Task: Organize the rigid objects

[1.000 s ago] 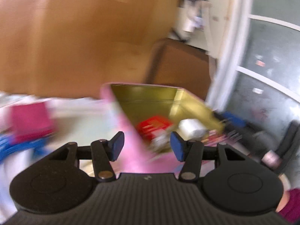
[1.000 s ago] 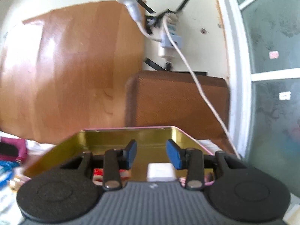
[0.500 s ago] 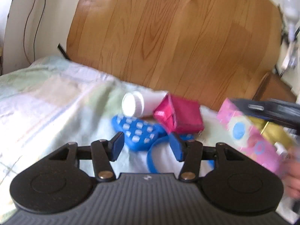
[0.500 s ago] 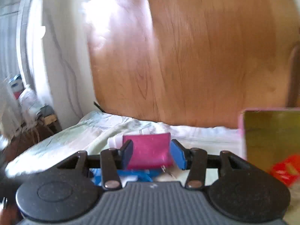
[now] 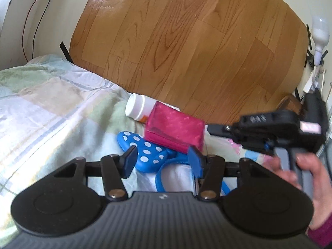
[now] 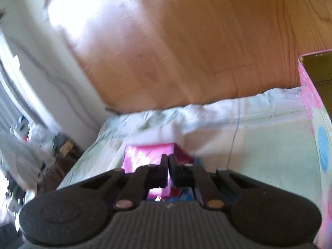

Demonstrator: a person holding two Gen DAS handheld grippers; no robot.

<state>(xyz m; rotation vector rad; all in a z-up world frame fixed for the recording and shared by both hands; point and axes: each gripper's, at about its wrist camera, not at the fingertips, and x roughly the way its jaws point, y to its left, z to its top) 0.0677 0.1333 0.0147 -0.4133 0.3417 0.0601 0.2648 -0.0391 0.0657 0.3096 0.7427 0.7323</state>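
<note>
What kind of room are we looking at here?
Probably a bedroom: the things lie on a pale checked bedsheet that runs up against a tall wooden headboard, with a white lamp bulb fixed to the wall beside it.

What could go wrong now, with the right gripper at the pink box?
1. The right gripper looks nearly shut at a top edge of the pink box; such a thin hold might slip.
2. The box leans on the white bottle and the blue dotted headband, so lifting it could roll or drag them.
</note>
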